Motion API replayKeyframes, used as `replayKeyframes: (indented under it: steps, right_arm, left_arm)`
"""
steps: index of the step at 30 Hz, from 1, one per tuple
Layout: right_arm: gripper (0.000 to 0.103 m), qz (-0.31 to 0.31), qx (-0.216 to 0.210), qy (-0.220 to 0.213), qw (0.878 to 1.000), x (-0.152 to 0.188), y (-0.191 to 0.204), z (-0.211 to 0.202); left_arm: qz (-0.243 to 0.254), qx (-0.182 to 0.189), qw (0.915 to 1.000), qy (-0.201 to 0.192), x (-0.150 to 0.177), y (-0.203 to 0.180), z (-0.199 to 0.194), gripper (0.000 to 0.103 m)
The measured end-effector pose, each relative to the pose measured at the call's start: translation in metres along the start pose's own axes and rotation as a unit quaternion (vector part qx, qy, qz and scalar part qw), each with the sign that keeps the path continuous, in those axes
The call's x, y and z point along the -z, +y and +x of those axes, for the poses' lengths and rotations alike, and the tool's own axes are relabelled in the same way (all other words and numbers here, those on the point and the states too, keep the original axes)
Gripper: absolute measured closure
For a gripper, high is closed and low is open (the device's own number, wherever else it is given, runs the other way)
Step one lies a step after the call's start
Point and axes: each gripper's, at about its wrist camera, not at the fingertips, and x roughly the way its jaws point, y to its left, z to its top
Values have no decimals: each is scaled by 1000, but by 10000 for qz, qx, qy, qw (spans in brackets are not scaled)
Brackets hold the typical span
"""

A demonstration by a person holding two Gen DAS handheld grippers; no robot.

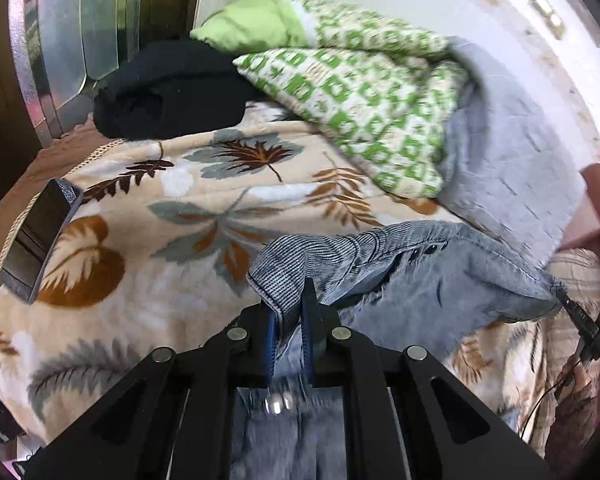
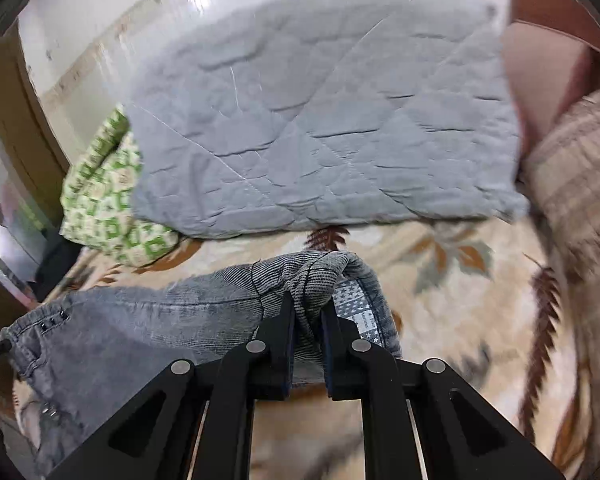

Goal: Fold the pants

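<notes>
Grey denim pants are hanging stretched above a leaf-patterned blanket, the left gripper clamping one end of the waistband and the right gripper pinching the other, jaws of both nearly together on the cloth. Beyond the pants, farther up the blanket, a green-and-white patterned pillow is lying against a pale grey quilt. A dark garment is sitting beside that pillow, and a phone is resting at the blanket's edge.
</notes>
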Motion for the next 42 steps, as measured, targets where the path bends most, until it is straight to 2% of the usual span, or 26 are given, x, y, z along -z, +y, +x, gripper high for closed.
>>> replayKeyframes:
  steps: [3, 4, 7, 11, 13, 15, 18, 20, 21, 23, 24, 25, 26, 29, 32, 36, 39, 40, 41, 42]
  right_arm:
    - [93, 160, -50, -103, 9998, 34, -9, -52]
    - [93, 221, -72, -132, 9996, 48, -13, -66]
    - [93, 369, -64, -93, 9993, 94, -28, -102]
    - [92, 713, -74, 85, 9974, 162, -50, -127]
    - [89, 865, -33, 271, 9959, 194, -59, -128]
    - [87, 1004, 39, 491, 9937, 220, -64, -126]
    - [83, 1245, -8, 513, 9909, 243, -65, -137]
    - [74, 1302, 0, 375, 9908, 248, -60, -154]
    - [71, 1311, -25, 292, 9909, 250, -56, -164]
    - [52, 1277, -232, 146, 9914, 252, -44, -178]
    - [47, 1254, -334, 100, 9915, 250, -37, -181]
    - [38, 1207, -474, 65, 9915, 249, -25, -182]
    - [34, 1170, -594, 73, 9913, 248, -15, -179]
    - [34, 1125, -1152, 375, 9862, 244, 19, -150]
    - [34, 1256, -1550, 719, 9773, 243, 45, -110]
    - [34, 1567, -1752, 879, 9680, 236, 64, -65]
    - [35, 1810, -1824, 934, 9619, 233, 68, -36]
    - [42, 1854, -1808, 959, 9611, 232, 69, -27]
    - [59, 1877, -1816, 961, 9605, 232, 69, -21]
    - [74, 1868, -1827, 962, 9605, 231, 71, -16]
  left_arm:
    - [30, 139, 9999, -43, 27, 3, -25, 95]
    - [24, 156, 9999, -40, 36, 4, -30, 98]
    - [-127, 337, 9992, 154, 72, 18, -37, 99]
    - [-163, 251, 9980, 563, 119, 31, -29, 99]
    - [-221, 110, 9959, 869, 139, 40, -14, 99]
    - [-412, 120, 9924, 1152, 153, 50, -2, 98]
    - [-594, 246, 9904, 1222, 160, 58, -9, 97]
    - [-662, 371, 9907, 1130, 165, 61, -24, 96]
    - [-760, 535, 9902, 1047, 168, 64, -34, 93]
    - [-961, 871, 9872, 926, 172, 66, -46, 75]
    - [-1031, 985, 9859, 874, 173, 65, -48, 49]
    - [-1110, 1090, 9846, 802, 174, 62, -49, 29]
    - [-1144, 1147, 9839, 751, 174, 59, -48, 26]
    - [-1217, 1344, 9790, 929, 172, 50, -30, 26]
    - [-1555, 1552, 9684, 1180, 172, 51, -9, 26]
    - [-1822, 1478, 9642, 1238, 169, 57, 9, 26]
    - [-1803, 1341, 9656, 1307, 165, 56, 24, 26]
    - [-1779, 1273, 9667, 1327, 165, 55, 28, 33]
    - [-1753, 1190, 9678, 1356, 163, 54, 32, 43]
    - [-1697, 1063, 9695, 1414, 160, 53, 37, 69]
